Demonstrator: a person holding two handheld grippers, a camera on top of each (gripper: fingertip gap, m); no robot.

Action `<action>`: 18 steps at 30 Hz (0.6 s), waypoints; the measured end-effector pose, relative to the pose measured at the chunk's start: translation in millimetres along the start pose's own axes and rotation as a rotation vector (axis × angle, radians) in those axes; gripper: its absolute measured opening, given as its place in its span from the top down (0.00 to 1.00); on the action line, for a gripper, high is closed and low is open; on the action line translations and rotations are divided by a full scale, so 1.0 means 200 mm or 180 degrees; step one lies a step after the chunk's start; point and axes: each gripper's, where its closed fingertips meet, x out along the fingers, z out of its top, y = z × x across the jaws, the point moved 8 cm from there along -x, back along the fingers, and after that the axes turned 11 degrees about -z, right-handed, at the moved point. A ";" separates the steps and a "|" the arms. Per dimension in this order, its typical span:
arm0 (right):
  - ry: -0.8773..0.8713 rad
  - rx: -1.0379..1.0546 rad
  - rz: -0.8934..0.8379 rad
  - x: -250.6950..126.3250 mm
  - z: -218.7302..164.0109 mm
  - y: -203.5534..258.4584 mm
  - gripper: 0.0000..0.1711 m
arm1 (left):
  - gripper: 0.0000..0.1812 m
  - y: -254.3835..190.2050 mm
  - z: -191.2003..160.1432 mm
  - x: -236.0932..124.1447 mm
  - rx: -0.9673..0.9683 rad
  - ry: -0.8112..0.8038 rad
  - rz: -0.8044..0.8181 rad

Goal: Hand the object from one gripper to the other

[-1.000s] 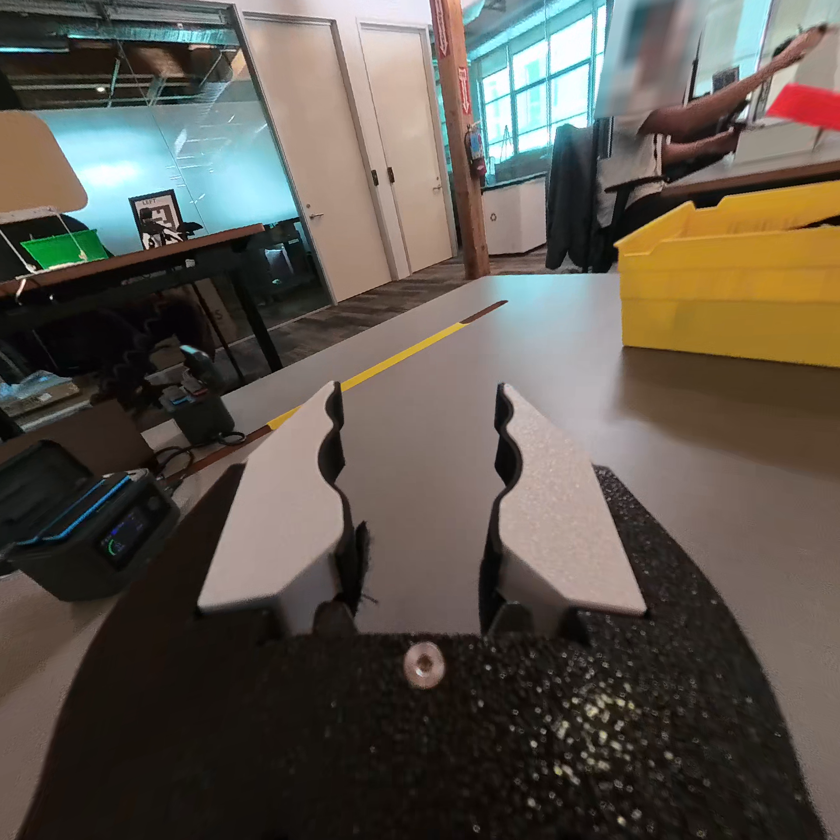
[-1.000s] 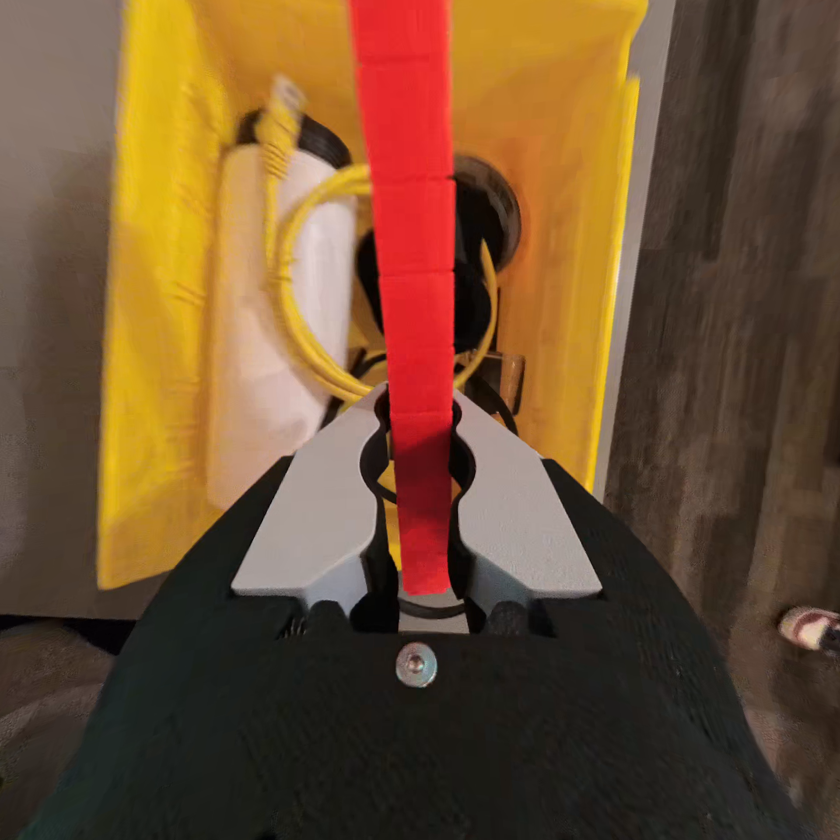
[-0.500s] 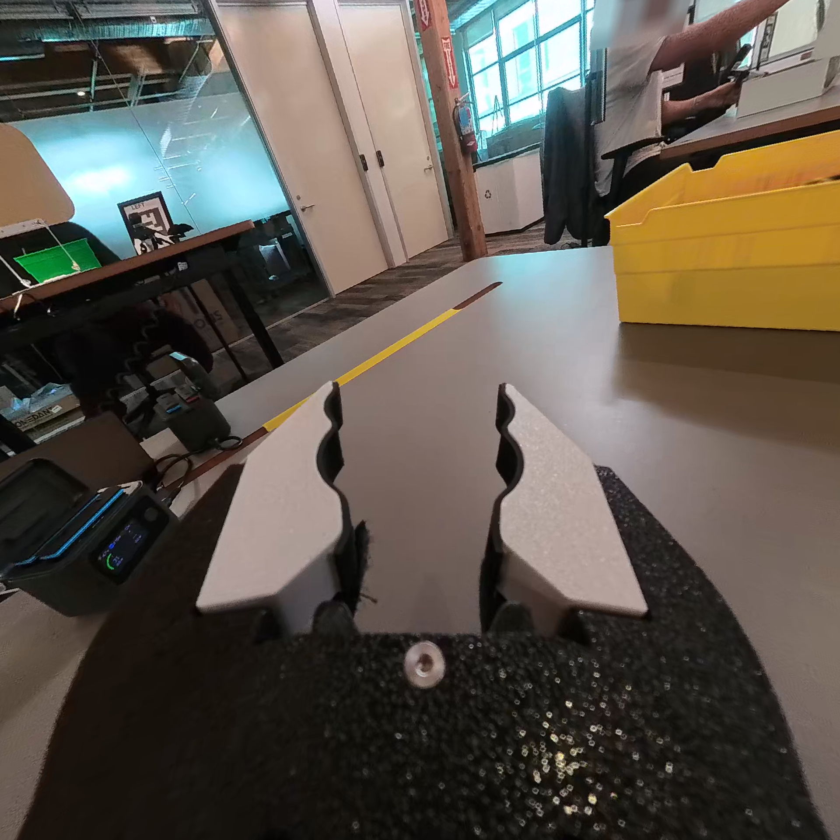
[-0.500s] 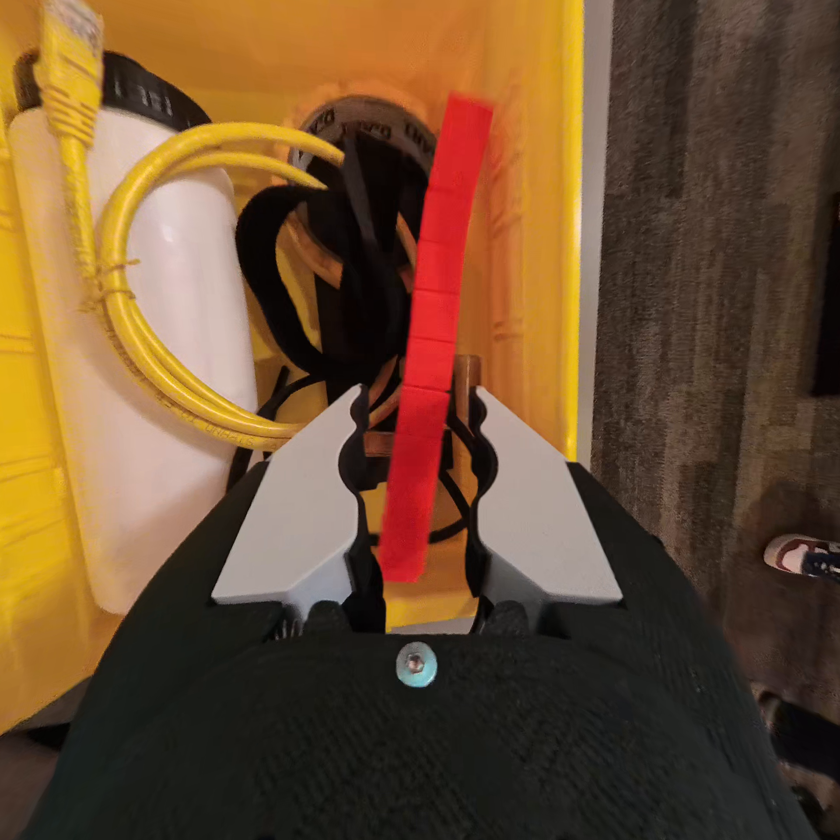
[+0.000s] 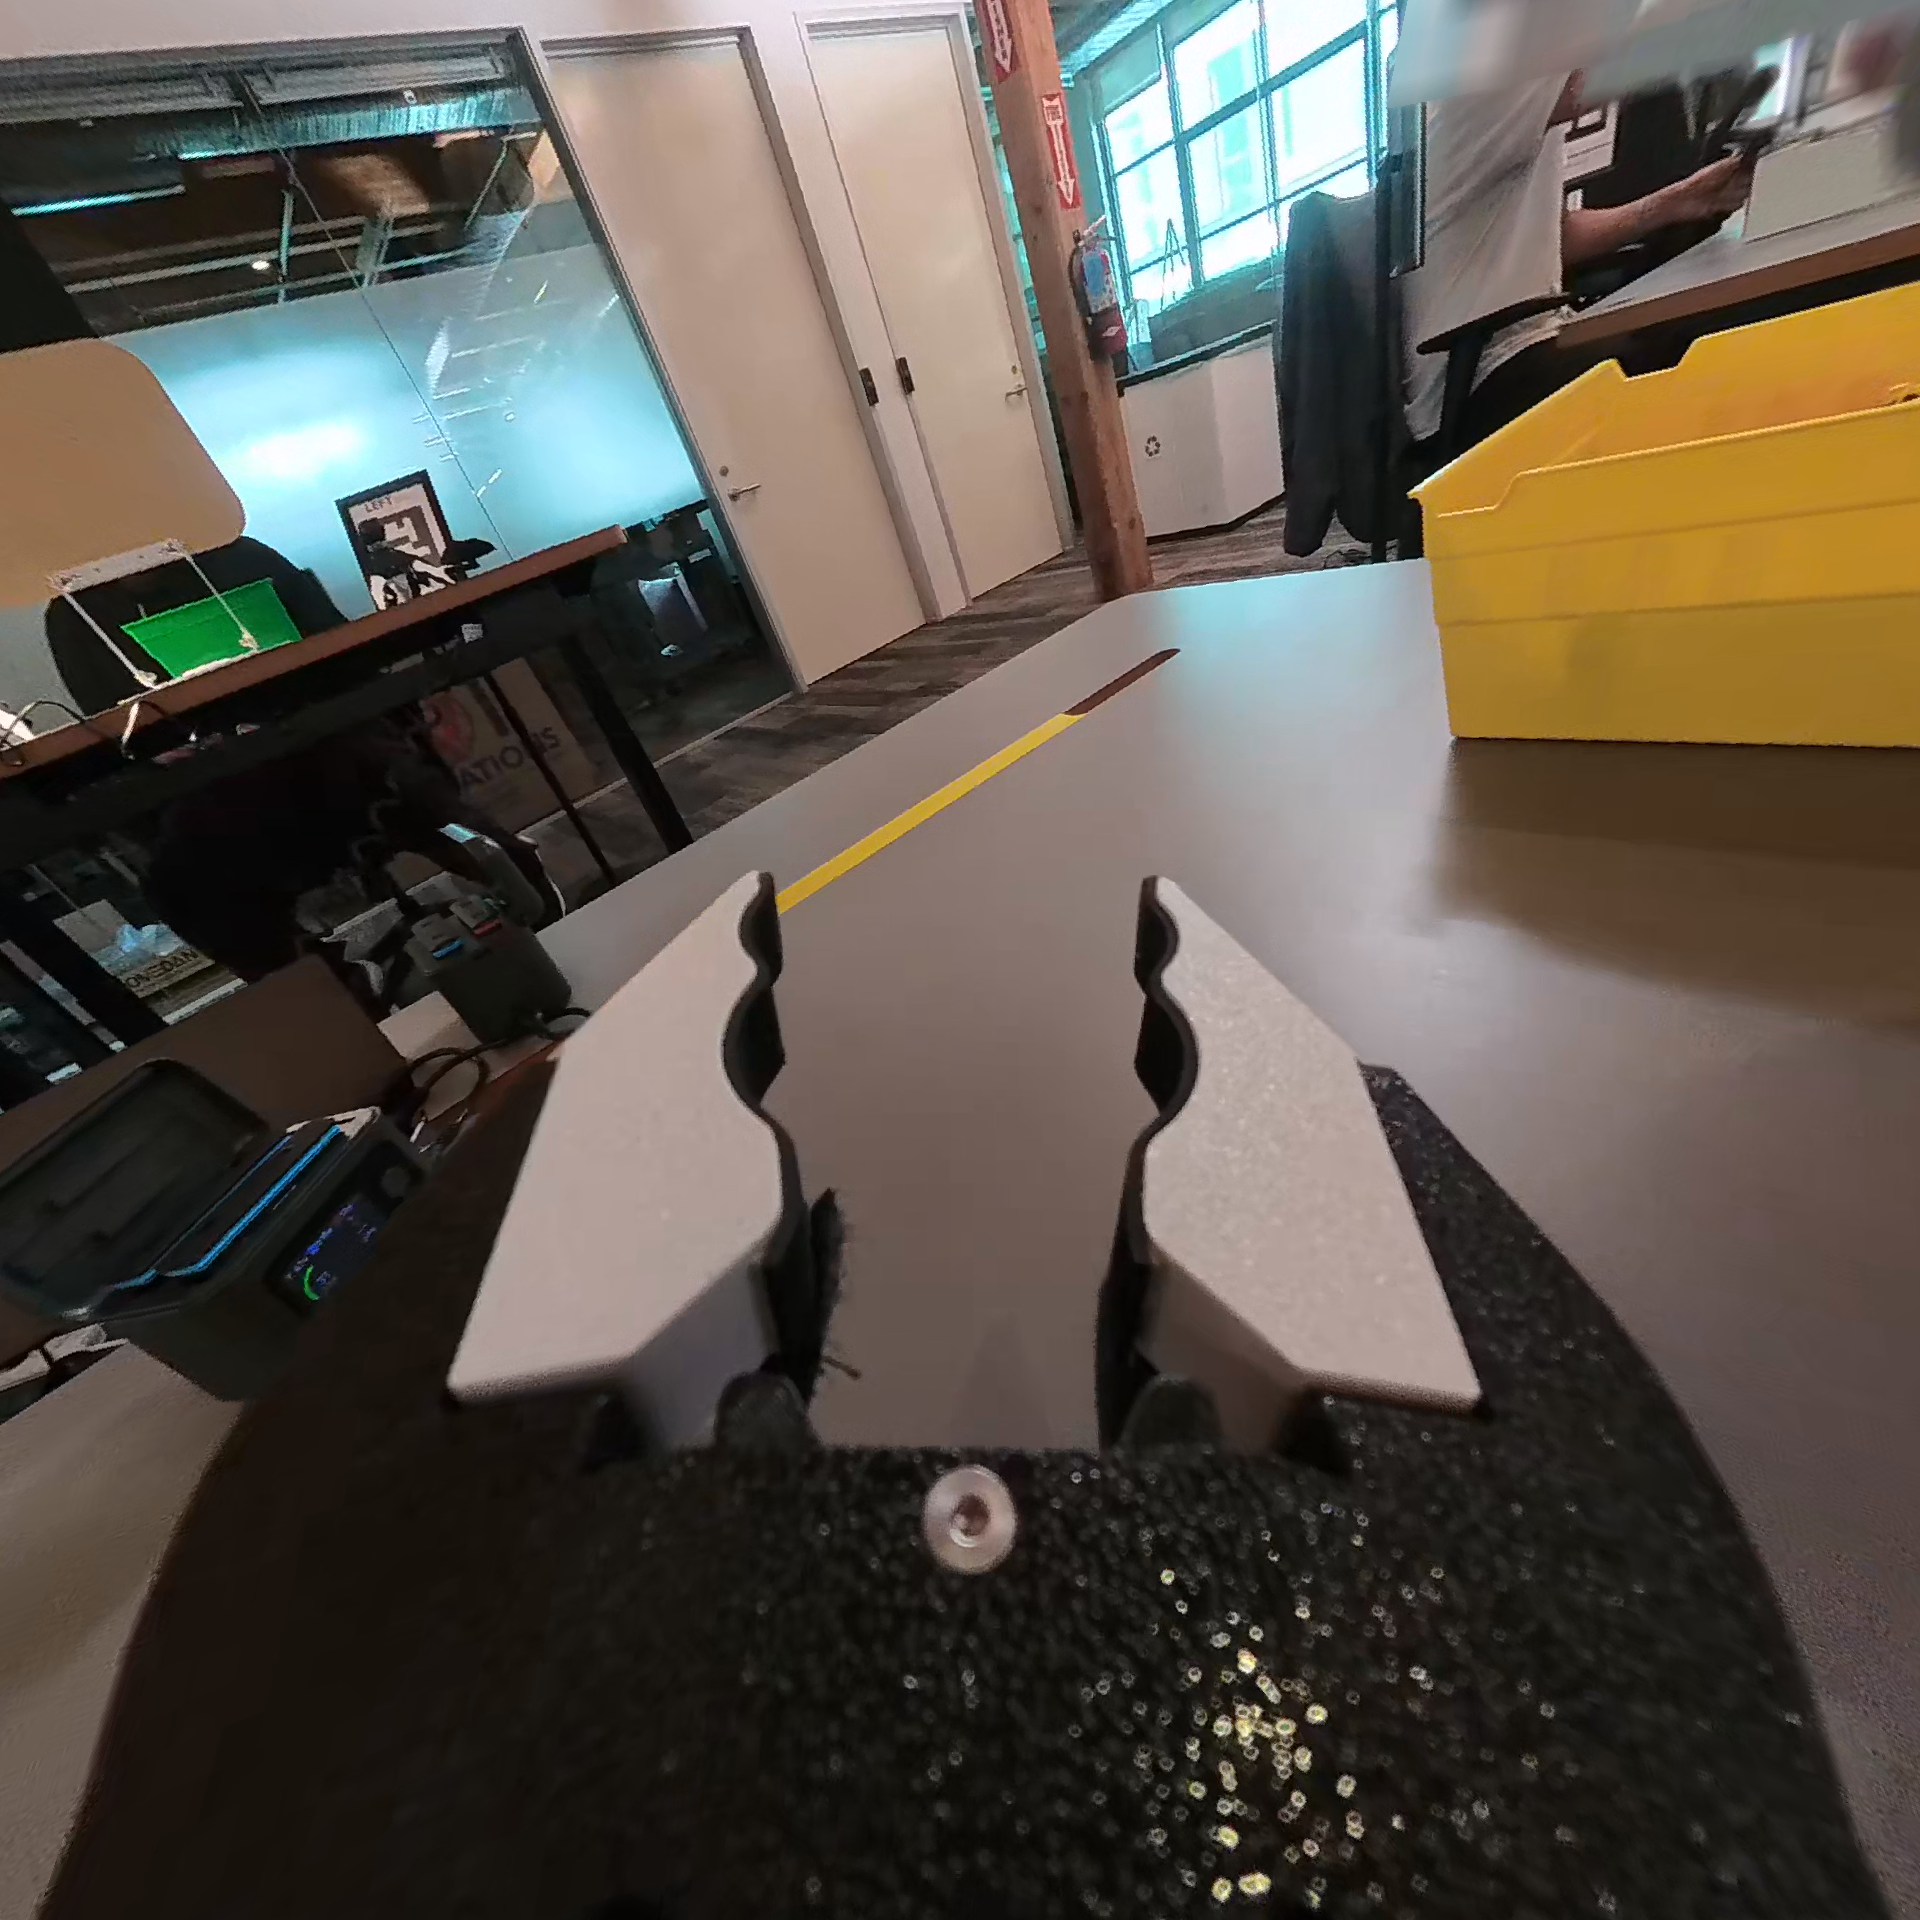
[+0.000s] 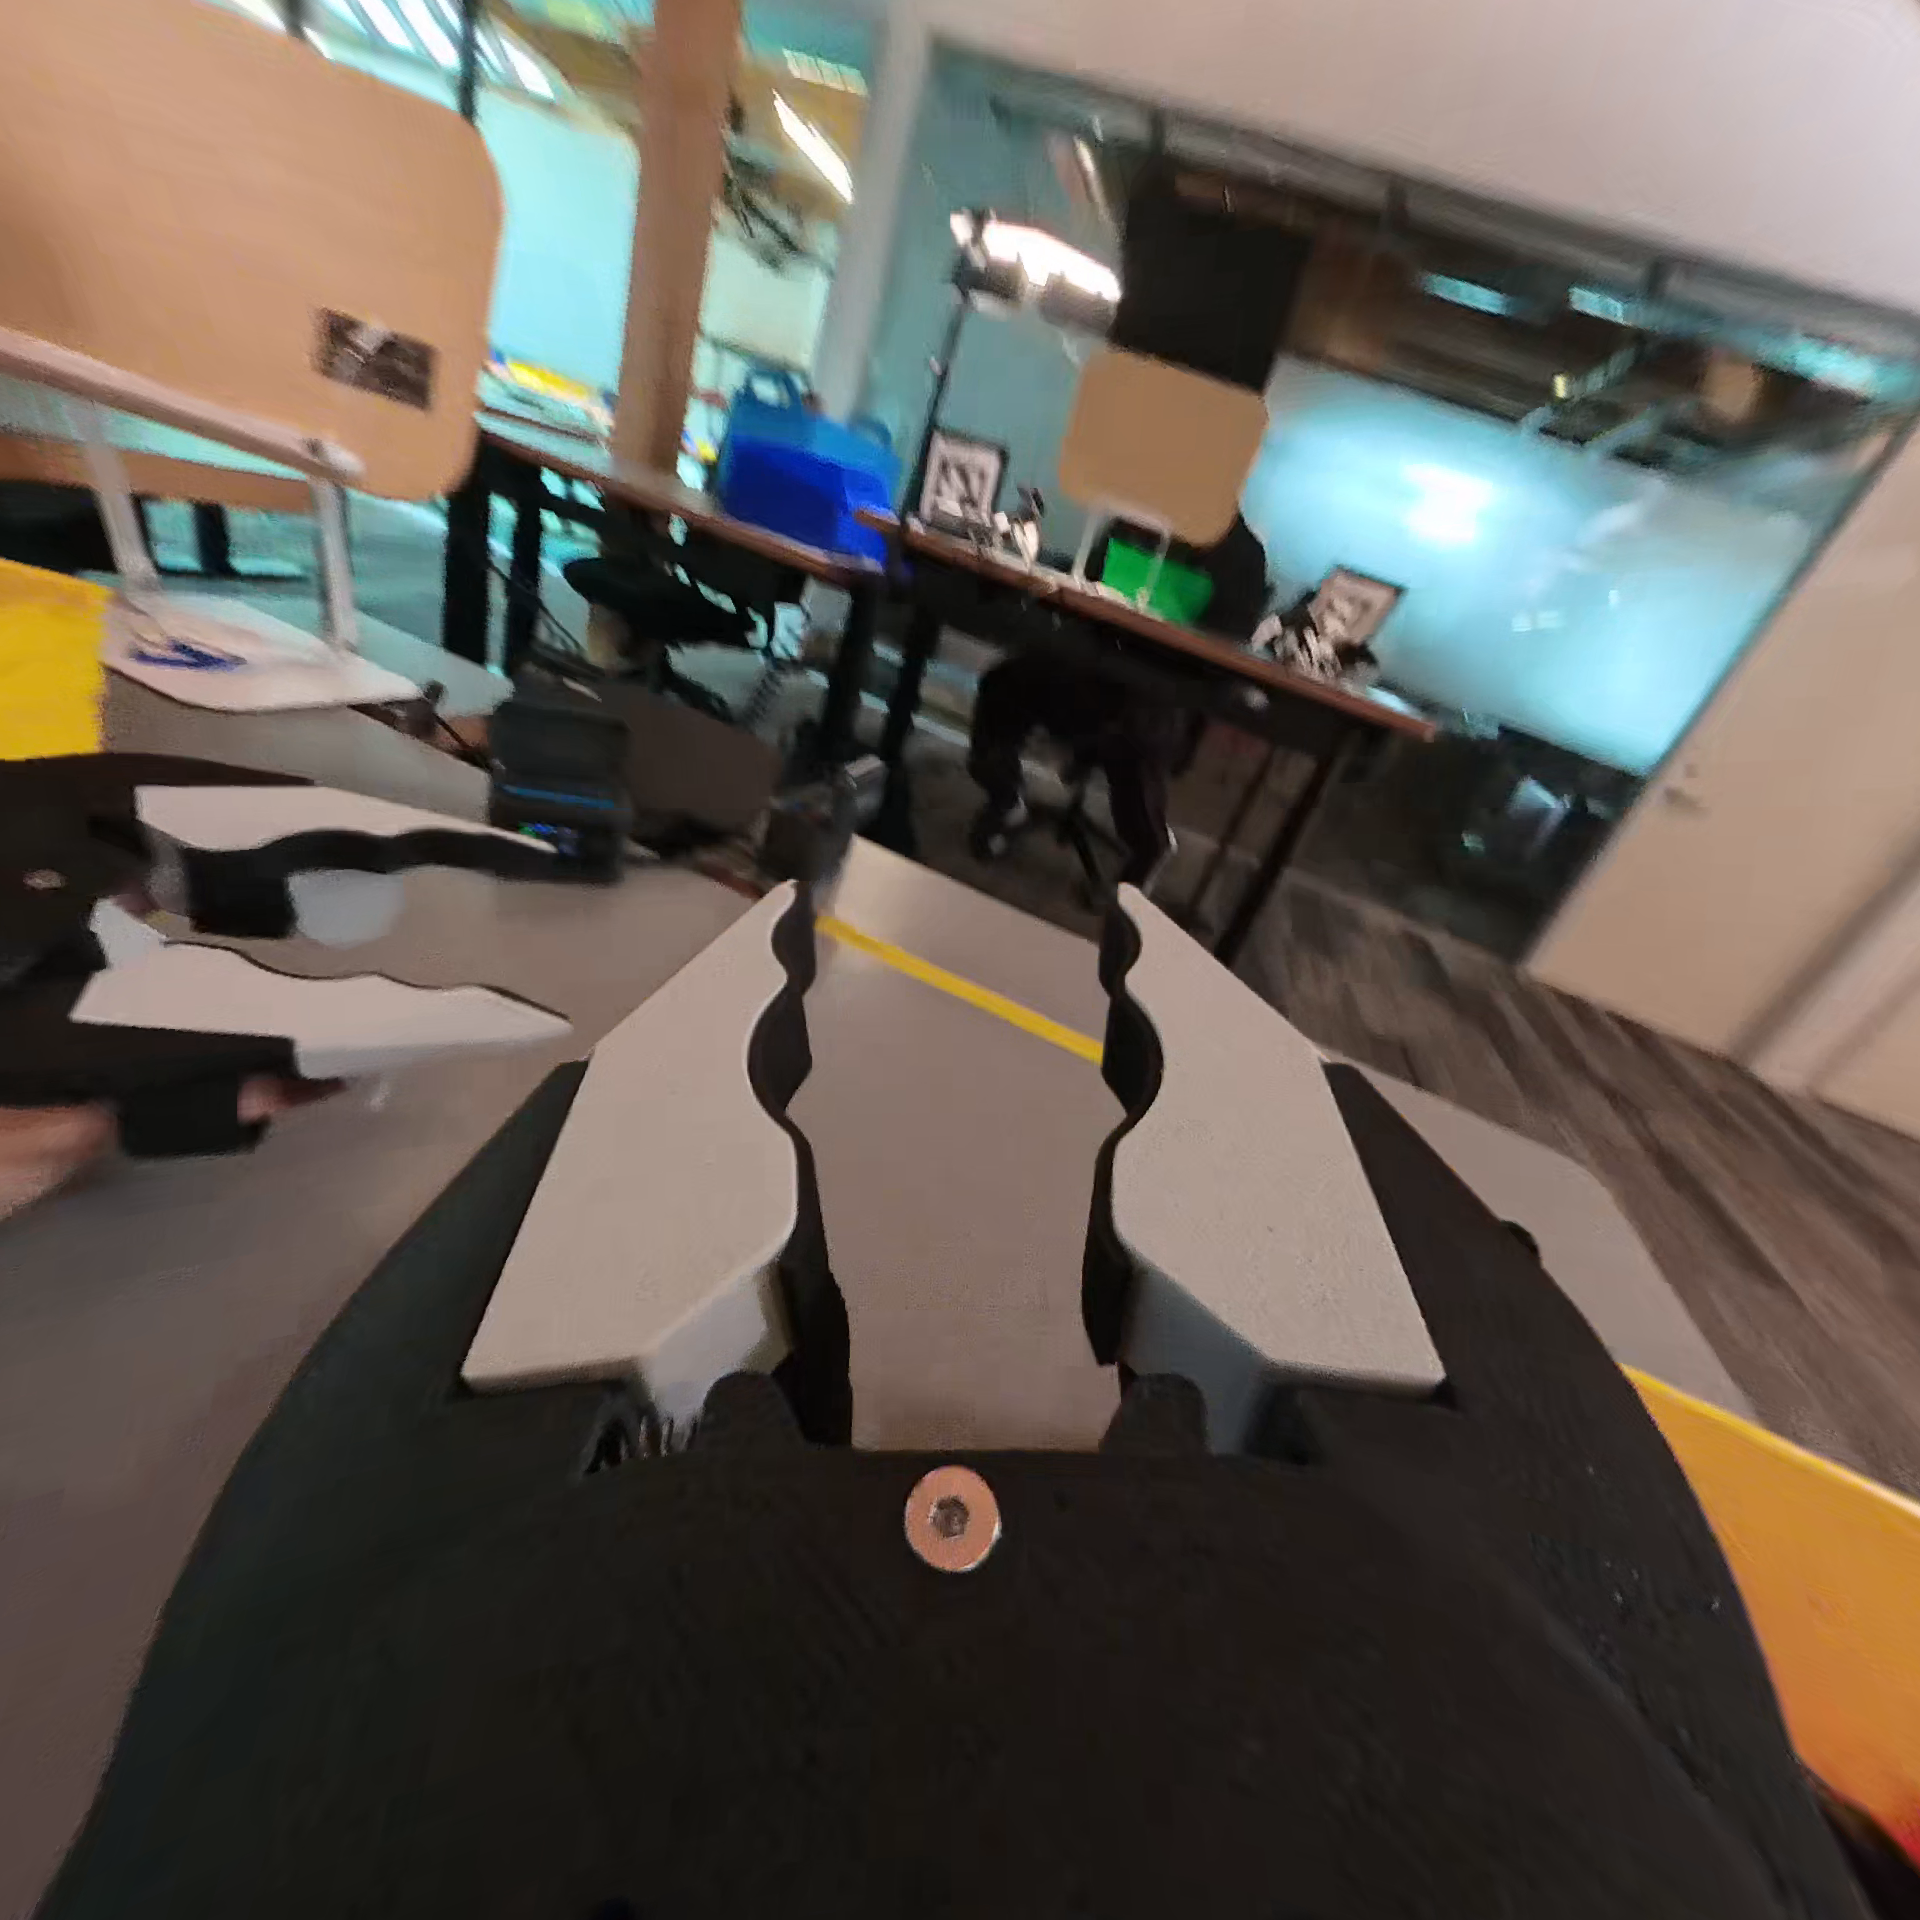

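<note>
Left hand-held gripper (image 5: 956, 904) gaping wide and empty over grey table (image 5: 1351, 987), right hand-held gripper (image 6: 956, 914) likewise (empty), yellow bin (image 5: 1683, 582) beyond

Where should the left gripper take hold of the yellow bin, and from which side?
Probably the top rim of the yellow bin, near its left corner. Bring the left gripper down from above, one of its fingers inside the wall and one outside. The wall is thin and upright; the whole body looks too wide for the open fingers.
</note>
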 end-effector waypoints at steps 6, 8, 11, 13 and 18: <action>-0.0688 -0.0272 -0.0228 0.16 -0.20 0.26 0.68 | 0.63 0.02 0.01 -0.02 -0.0025 -0.0086 0.0156; -0.0752 -0.0321 -0.0247 0.16 -0.26 0.30 0.68 | 0.63 0.03 0.01 -0.02 -0.0033 -0.0105 0.0193; -0.0716 -0.0606 -0.0171 0.16 -0.32 0.33 0.69 | 0.63 0.04 0.01 -0.02 -0.0028 -0.0090 0.0234; -0.0664 -0.0614 -0.0148 0.17 -0.34 0.33 0.70 | 0.62 0.04 0.01 -0.02 -0.0043 -0.0090 0.0231; -0.0622 -0.0570 -0.0078 0.14 -0.34 0.35 0.72 | 0.62 0.03 0.01 -0.01 -0.0016 -0.0062 0.0222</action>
